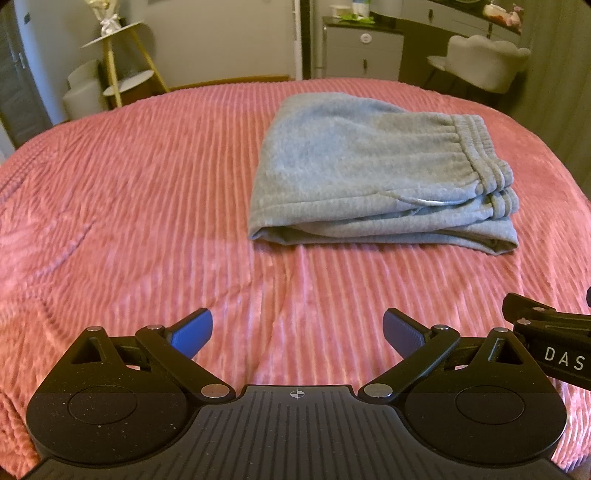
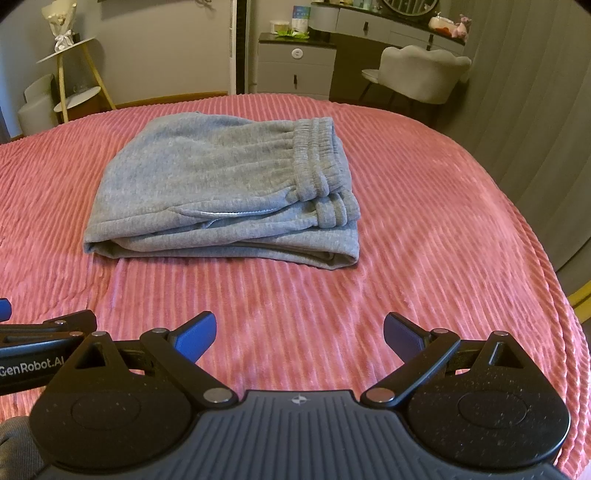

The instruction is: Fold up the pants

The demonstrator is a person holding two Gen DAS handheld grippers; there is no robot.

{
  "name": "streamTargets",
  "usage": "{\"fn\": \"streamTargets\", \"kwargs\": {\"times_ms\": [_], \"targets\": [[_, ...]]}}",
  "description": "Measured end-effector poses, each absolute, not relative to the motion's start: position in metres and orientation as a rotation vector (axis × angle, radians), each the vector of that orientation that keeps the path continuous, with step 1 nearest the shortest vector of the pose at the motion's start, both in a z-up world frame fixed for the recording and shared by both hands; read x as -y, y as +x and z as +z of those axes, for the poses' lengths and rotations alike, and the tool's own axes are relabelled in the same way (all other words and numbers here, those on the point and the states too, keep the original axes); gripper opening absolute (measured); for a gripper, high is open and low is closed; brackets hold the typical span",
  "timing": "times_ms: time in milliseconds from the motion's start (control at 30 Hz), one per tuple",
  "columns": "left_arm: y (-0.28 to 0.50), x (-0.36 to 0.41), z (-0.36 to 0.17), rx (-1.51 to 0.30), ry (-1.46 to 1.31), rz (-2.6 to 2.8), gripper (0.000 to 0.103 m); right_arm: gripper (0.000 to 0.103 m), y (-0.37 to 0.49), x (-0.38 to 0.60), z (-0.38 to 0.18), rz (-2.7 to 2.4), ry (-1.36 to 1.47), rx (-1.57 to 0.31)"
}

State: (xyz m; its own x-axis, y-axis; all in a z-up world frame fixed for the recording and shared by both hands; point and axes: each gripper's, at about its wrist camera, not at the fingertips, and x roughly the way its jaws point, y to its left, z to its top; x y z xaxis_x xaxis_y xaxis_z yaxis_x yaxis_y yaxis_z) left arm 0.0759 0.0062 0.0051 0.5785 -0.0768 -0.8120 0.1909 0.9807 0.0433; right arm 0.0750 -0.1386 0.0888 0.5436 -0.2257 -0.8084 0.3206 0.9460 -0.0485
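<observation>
Grey sweatpants (image 1: pixel 369 166) lie folded in a compact stack on the pink ribbed bedspread (image 1: pixel 147 221), waistband at the right side. They also show in the right wrist view (image 2: pixel 221 192). My left gripper (image 1: pixel 297 325) is open and empty, held above the bedspread well short of the pants. My right gripper (image 2: pixel 299 328) is open and empty too, beside the left one. Part of the right gripper's body (image 1: pixel 554 343) shows at the right edge of the left wrist view.
The bedspread (image 2: pixel 424 240) covers a bed. Beyond it stand a gold-legged shelf stand (image 1: pixel 122 62), a grey drawer cabinet (image 1: pixel 362 48), a pale chair (image 2: pixel 421 74) and a dressing table (image 2: pixel 388 22). A curtain (image 2: pixel 535 110) hangs at the right.
</observation>
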Motion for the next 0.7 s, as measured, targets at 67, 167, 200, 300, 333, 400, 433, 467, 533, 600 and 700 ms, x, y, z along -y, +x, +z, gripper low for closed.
{"fn": "streamTargets", "kwargs": {"times_ms": [67, 167, 200, 300, 333, 400, 433, 467, 533, 600, 700], "targets": [[0.0757, -0.0056, 0.0052, -0.941, 0.132, -0.156, 0.101, 0.097, 0.0745, 0.1386, 0.0891, -0.323, 0.11, -0.941], [0.0756, -0.0056, 0.0054, -0.941, 0.131, -0.156, 0.101, 0.097, 0.0738, 0.1386, 0.0894, -0.319, 0.108, -0.938], [0.0754, -0.0053, 0.0057, -0.941, 0.131, -0.156, 0.101, 0.097, 0.0739, 0.1384, 0.0896, -0.32, 0.108, -0.938], [0.0751, -0.0056, 0.0062, -0.941, 0.129, -0.156, 0.101, 0.097, 0.0737, 0.1382, 0.0899, -0.318, 0.109, -0.937], [0.0749, -0.0057, 0.0064, -0.94, 0.129, -0.155, 0.101, 0.097, 0.0738, 0.1382, 0.0898, -0.319, 0.109, -0.936], [0.0748, -0.0052, 0.0067, -0.941, 0.129, -0.149, 0.101, 0.097, 0.0739, 0.1376, 0.0901, -0.318, 0.107, -0.933], [0.0749, -0.0054, 0.0068, -0.941, 0.128, -0.148, 0.101, 0.097, 0.0741, 0.1375, 0.0898, -0.318, 0.107, -0.933], [0.0748, -0.0055, 0.007, -0.941, 0.127, -0.147, 0.101, 0.097, 0.0739, 0.1374, 0.0899, -0.317, 0.109, -0.933], [0.0749, -0.0055, 0.0072, -0.941, 0.126, -0.148, 0.101, 0.097, 0.0736, 0.1375, 0.0895, -0.31, 0.113, -0.932], [0.0749, -0.0057, 0.0073, -0.942, 0.123, -0.151, 0.101, 0.097, 0.0742, 0.1368, 0.089, -0.308, 0.108, -0.935], [0.0749, -0.0061, 0.0074, -0.94, 0.123, -0.15, 0.101, 0.097, 0.0758, 0.1353, 0.0895, -0.31, 0.096, -0.939]]}}
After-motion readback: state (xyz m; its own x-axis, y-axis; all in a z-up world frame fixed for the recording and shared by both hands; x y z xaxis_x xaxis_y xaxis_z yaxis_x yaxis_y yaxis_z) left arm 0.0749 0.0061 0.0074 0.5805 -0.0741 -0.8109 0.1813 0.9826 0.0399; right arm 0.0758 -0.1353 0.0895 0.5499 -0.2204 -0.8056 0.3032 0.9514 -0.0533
